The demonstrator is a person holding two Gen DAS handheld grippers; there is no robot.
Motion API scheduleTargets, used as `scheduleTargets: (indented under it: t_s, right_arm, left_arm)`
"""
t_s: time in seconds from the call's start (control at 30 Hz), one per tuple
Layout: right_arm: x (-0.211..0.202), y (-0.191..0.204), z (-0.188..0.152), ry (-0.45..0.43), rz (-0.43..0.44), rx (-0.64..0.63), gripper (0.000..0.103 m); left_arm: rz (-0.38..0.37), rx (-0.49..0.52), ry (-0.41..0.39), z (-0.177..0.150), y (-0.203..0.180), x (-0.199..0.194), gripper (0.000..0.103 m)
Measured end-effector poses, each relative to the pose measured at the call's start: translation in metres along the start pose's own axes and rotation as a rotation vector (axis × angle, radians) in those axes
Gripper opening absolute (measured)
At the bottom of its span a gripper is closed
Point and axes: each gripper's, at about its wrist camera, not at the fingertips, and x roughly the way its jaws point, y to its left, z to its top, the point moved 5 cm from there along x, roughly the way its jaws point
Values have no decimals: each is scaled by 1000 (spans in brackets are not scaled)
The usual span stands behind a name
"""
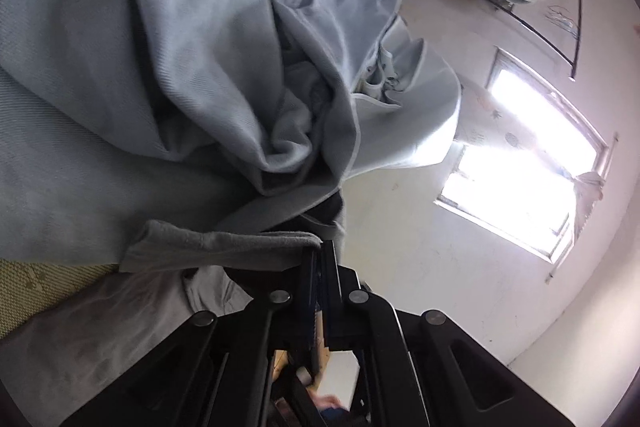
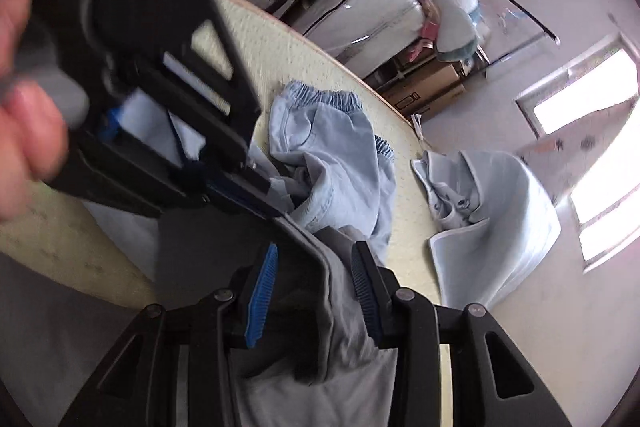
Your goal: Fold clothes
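Left wrist view shows the left gripper (image 1: pixel 322 251) clenched on a grey garment's hem (image 1: pixel 224 247), lifting it off the cream surface (image 2: pixel 304 67), while the right gripper (image 2: pixel 312 291) stands released astride the same cloth, likely to pinch a second corner.

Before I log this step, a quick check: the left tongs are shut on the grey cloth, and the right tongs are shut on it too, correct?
Not quite. The left tongs are shut on the grey cloth, as the left wrist view shows. The right tongs are open: in the right wrist view their blue pads stand apart, with the cloth lying loose between them.
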Motion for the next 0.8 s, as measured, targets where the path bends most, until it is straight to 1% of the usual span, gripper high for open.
scheduleTargets:
  t_s: [0.03,0.07,0.1,0.13,0.17,0.2,0.27,0.3,0.33,0.37,0.4,0.43,0.47,0.6,0.67,0.7,0.77,0.8]
  right_arm:
    - [5,0,0,10,-8,-12,38]
    - [11,-1,-2,25,-10,-14,29]
    - [16,-2,-3,41,-12,-16,9]
    - [21,-3,-5,57,-14,-18,0]
    - [24,-4,-7,68,-4,-17,1]
    - [23,-3,-8,60,11,-19,0]
    - [18,-8,-9,45,16,-5,0]
    - [16,-10,-9,39,20,2,0]
    - [12,-12,-8,27,10,6,0]
    - [9,-16,-8,18,-1,13,0]
    - [6,-19,-9,16,-1,27,0]
    - [2,-22,-10,13,-9,36,0]
    - [0,-26,-11,5,-20,45,0]
    - [-9,-37,-14,0,-48,83,0]
    - [-15,-40,-16,-10,-59,99,0]
    - [-19,-39,-17,-16,-60,102,0]
    - [-26,-39,-18,-26,-66,108,0]
    - [-28,-39,-19,-27,-66,107,0]
  left_arm:
    - [-5,-3,5,-1,0,0,0]
    - [-10,-11,6,0,1,-1,0]
    - [-20,-22,8,0,2,0,0]
    - [-29,-34,12,1,3,1,0]
    - [-38,-45,16,2,4,2,0]
    - [-47,-57,20,3,5,3,0]
    - [-58,-86,18,4,8,3,2]
    - [-72,-105,21,5,10,4,12]
    - [-85,-125,24,5,11,5,39]
    - [-99,-144,27,6,12,6,55]
    - [-121,-164,16,6,14,4,77]
    - [-124,-168,1,5,16,0,83]
    - [-127,-173,-11,3,17,-2,83]
    - [-122,-184,52,-15,19,2,83]
    - [-113,-191,60,-19,21,4,83]
    - [-109,-194,63,-21,23,4,83]
    - [-103,-194,41,-17,25,1,83]
    - [-104,-193,35,-15,24,0,81]
